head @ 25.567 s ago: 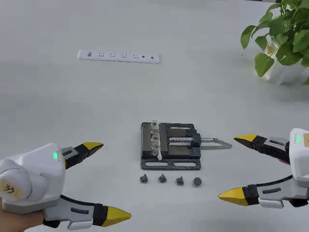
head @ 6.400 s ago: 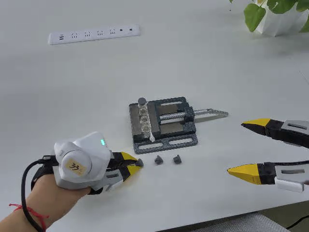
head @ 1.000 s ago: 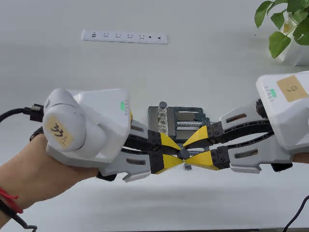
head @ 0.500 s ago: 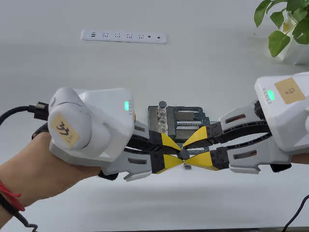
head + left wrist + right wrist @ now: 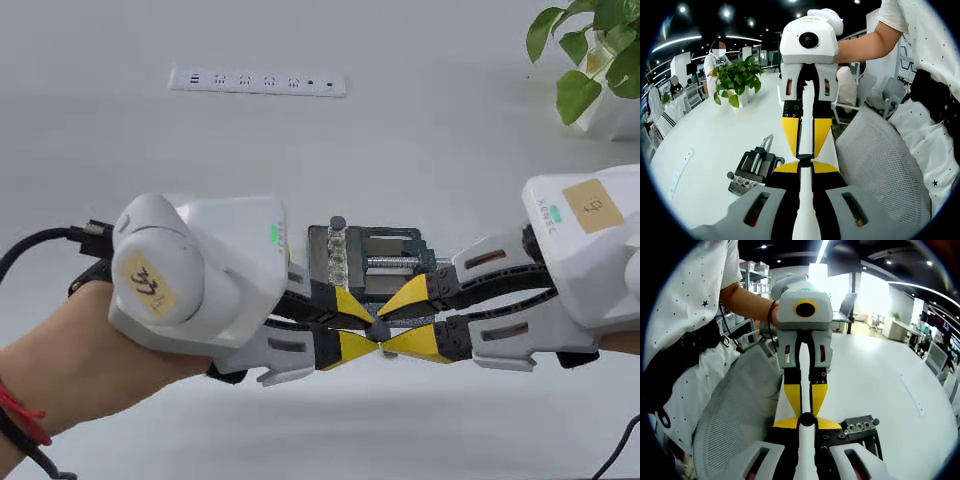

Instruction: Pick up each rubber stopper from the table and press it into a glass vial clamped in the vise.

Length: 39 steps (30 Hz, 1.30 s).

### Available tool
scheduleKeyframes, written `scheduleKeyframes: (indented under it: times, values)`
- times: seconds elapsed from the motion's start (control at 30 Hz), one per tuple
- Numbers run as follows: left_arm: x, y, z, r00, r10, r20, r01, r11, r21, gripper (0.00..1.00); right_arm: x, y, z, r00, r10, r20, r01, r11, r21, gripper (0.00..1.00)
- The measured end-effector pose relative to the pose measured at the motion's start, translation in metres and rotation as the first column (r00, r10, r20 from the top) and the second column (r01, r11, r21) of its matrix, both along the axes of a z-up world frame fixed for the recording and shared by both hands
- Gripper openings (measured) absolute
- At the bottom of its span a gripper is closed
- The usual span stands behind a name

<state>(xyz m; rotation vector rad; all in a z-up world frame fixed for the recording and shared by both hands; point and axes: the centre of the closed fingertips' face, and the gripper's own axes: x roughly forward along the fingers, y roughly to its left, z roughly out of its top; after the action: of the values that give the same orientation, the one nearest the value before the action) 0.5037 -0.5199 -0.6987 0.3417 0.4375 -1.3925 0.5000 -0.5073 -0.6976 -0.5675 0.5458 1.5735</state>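
Tight at near side of dark metal vise [image 5: 390, 243]: blocked there by white left gripper w/ yellow tips [image 5: 371, 331] and matching right gripper [image 5: 388, 332], nose to nose, both pinched on one small dark rubber stopper [image 5: 806, 419]. Over row of clear glass vials [image 5: 338, 258] in vise: open from above & from far side. Behind vise: wide bare white tabletop [image 5: 420, 150] up to white power strip [image 5: 258, 82]. Far right corner: taken by green potted plant [image 5: 585, 50]. Off near edge: grey mesh chair back [image 5: 880, 165].

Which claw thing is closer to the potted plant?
Right. The right gripper is on the same side of the table as the potted plant; the left gripper is on the opposite side, tips meeting at a rubber stopper.
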Motion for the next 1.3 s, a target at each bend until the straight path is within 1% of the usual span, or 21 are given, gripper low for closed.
scheduleKeyframes:
  times: [0.1,0.17,0.2,0.3,0.4,0.53,0.63,0.7,0.77,0.8,0.83,0.9,0.97,1.1,1.17,1.23,1.3]
  values:
    - [0.001,0.000,0.002,1.000,0.014,-0.010,-0.014,1.000,-0.014,0.04,0.002,0.000,0.001,1.000,-0.014,-0.018,0.014,1.000,0.012,0.05]
    - [0.001,0.000,0.003,1.000,0.016,-0.011,-0.016,1.000,-0.022,0.04,0.002,0.000,0.001,0.999,-0.020,-0.029,0.020,1.000,0.018,0.05]
    - [0.001,0.000,0.003,1.000,0.022,-0.019,-0.022,0.999,-0.029,0.05,0.003,0.000,0.001,0.999,-0.023,-0.034,0.023,1.000,0.019,0.05]
    - [0.001,-0.001,0.004,0.999,0.031,-0.028,-0.032,0.998,-0.047,0.08,0.004,0.000,0.001,0.999,-0.029,-0.044,0.030,0.999,0.023,0.05]
    - [0.003,0.001,0.005,0.999,0.046,-0.030,-0.047,0.997,-0.059,0.08,0.005,0.000,0.000,0.998,-0.031,-0.057,0.032,0.999,0.021,0.06]
    - [0.007,0.007,0.005,0.997,0.073,-0.037,-0.076,0.994,-0.076,0.11,0.006,0.000,-0.003,0.996,-0.038,-0.076,0.039,0.999,0.017,0.06]
    - [0.010,0.012,0.004,0.995,0.094,-0.035,-0.096,0.992,-0.078,0.13,0.009,-0.001,-0.002,0.994,-0.049,-0.097,0.052,0.998,0.022,0.06]
    - [0.013,0.016,0.005,0.993,0.115,-0.039,-0.118,0.989,-0.089,0.14,0.013,-0.002,-0.002,0.992,-0.061,-0.109,0.064,0.998,0.025,0.06]
    - [0.014,0.021,0.004,0.991,0.128,-0.038,-0.131,0.987,-0.092,0.14,0.017,-0.001,0.002,0.986,-0.083,-0.141,0.090,0.995,0.045,0.06]
    - [0.016,0.024,0.005,0.989,0.141,-0.036,-0.144,0.985,-0.098,0.14,0.024,-0.003,0.003,0.983,-0.096,-0.159,0.107,0.993,0.058,0.06]
    - [0.018,0.027,0.005,0.988,0.152,-0.037,-0.155,0.982,-0.104,0.15,0.027,-0.003,0.004,0.981,-0.102,-0.163,0.113,0.992,0.061,0.06]
    - [0.021,0.034,0.003,0.983,0.180,-0.038,-0.183,0.977,-0.109,0.17,0.032,-0.002,0.008,0.977,-0.116,-0.178,0.130,0.989,0.071,0.06]
    - [0.025,0.043,0.002,0.977,0.209,-0.038,-0.212,0.970,-0.118,0.19,0.037,0.000,0.012,0.970,-0.131,-0.202,0.151,0.985,0.085,0.06]
    - [0.031,0.059,-0.002,0.964,0.263,-0.042,-0.266,0.954,-0.136,0.23,0.048,0.004,0.020,0.962,-0.152,-0.227,0.178,0.979,0.101,0.06]
    - [0.033,0.065,-0.003,0.958,0.284,-0.042,-0.287,0.948,-0.141,0.25,0.052,0.006,0.022,0.959,-0.159,-0.235,0.187,0.977,0.104,0.06]
    - [0.035,0.073,-0.005,0.951,0.307,-0.040,-0.310,0.939,-0.147,0.27,0.058,0.009,0.024,0.959,-0.163,-0.232,0.190,0.977,0.099,0.06]
    - [0.037,0.081,-0.008,0.944,0.327,-0.050,-0.330,0.931,-0.154,0.28,0.063,0.012,0.024,0.959,-0.168,-0.228,0.192,0.977,0.090,0.06]
